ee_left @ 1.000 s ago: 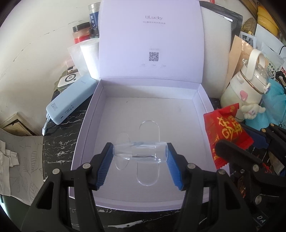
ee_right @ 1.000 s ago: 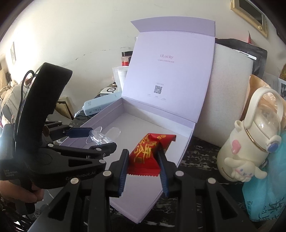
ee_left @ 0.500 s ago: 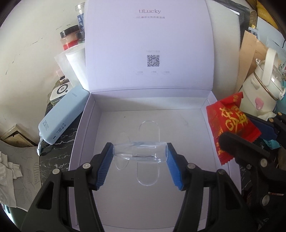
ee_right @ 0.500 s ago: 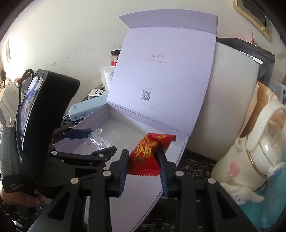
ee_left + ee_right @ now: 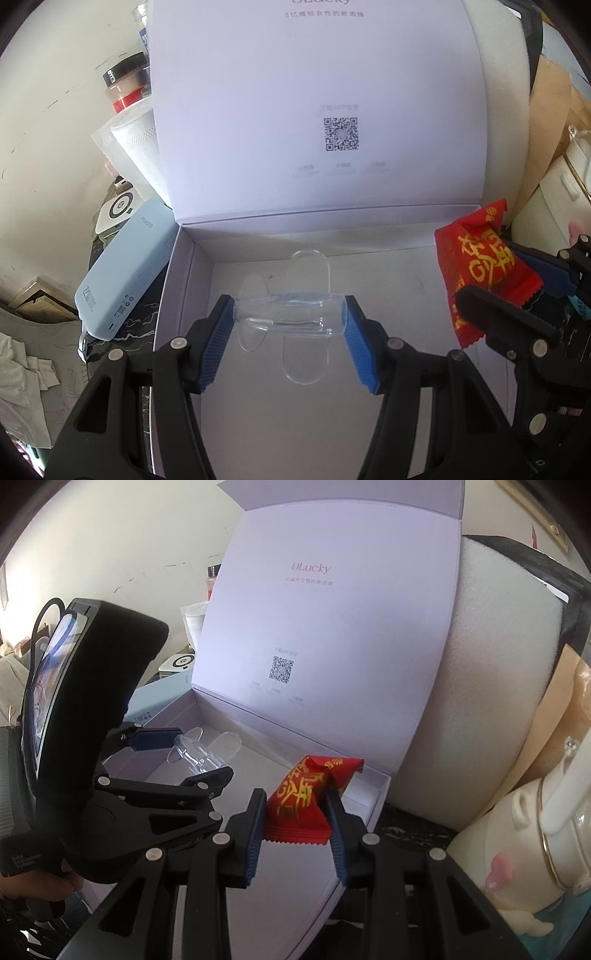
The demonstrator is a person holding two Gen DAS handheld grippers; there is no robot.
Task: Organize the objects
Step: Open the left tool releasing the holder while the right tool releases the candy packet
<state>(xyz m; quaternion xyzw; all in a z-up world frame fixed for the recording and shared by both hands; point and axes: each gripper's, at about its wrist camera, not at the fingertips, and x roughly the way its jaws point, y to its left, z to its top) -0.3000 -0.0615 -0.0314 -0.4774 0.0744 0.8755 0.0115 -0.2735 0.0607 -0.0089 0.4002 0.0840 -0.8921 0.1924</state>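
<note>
A pale lilac box (image 5: 184,280) (image 5: 373,808) lies open, its lid (image 5: 317,110) (image 5: 332,635) standing upright at the back. My left gripper (image 5: 290,325) (image 5: 192,753) is shut on a clear plastic piece (image 5: 291,314) (image 5: 197,755) with rounded wings, held over the box's inside. My right gripper (image 5: 297,819) is shut on a red snack packet (image 5: 303,805) (image 5: 480,273) with gold lettering, held above the box's right rim. The box floor under both shows nothing else.
A light blue power bank (image 5: 122,280) lies left of the box, with a white charger (image 5: 118,210), a white roll (image 5: 136,147) and jars (image 5: 125,85) behind. A white foam block (image 5: 491,686) stands behind the lid. A cream cartoon bottle (image 5: 535,830) stands right.
Both grippers have moved forward towards the box's back wall, each keeping its hold. The lid and box now fill more of both views.
</note>
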